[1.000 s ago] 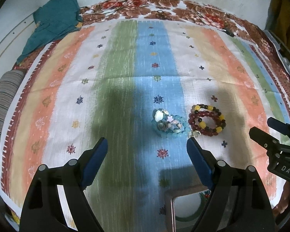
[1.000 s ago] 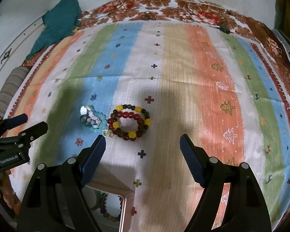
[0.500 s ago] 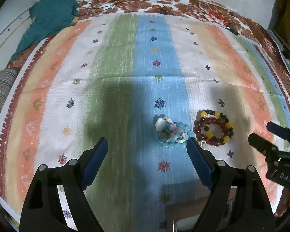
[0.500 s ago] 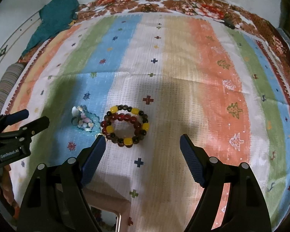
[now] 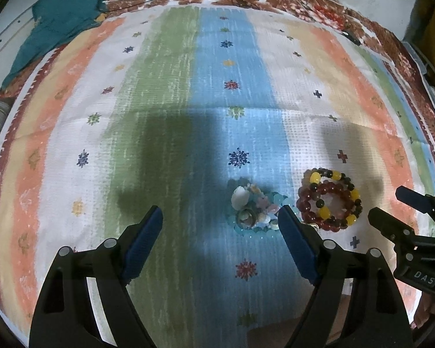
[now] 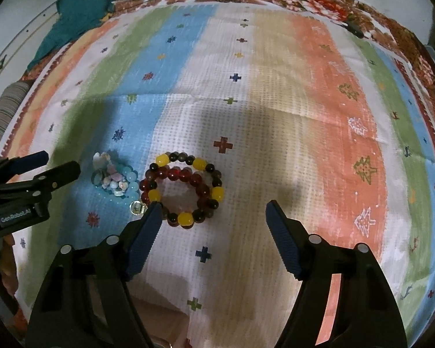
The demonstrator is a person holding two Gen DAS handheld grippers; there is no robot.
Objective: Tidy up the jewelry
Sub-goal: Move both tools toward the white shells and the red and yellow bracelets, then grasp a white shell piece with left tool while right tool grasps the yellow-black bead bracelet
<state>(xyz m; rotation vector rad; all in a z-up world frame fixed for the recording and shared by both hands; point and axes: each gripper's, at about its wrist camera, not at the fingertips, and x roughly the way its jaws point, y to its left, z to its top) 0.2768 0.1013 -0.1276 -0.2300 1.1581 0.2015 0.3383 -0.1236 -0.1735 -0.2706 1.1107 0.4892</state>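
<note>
A pale blue bead and shell bracelet (image 5: 256, 210) lies on the striped cloth, just inside my left gripper's right fingertip. Beside it on the right lies a red, yellow and dark bead bracelet (image 5: 329, 200). My left gripper (image 5: 221, 220) is open and empty above the cloth. In the right wrist view the red and yellow bracelet (image 6: 182, 188) sits just beyond my right gripper's left fingertip, the blue bracelet (image 6: 116, 181) to its left with a small clear bead (image 6: 137, 207). My right gripper (image 6: 213, 213) is open and empty.
The striped cloth (image 5: 188, 101) covers a floral sheet (image 5: 290, 3). A teal cloth (image 5: 61, 23) lies at the far left corner. A dark small object (image 6: 352, 27) lies far right. The other gripper shows at each view's edge.
Both grippers have moved forward and lower toward the bracelets, which now lie at the fingertips. The box at the bottom edge has dropped out of view. Both grippers stay open.
</note>
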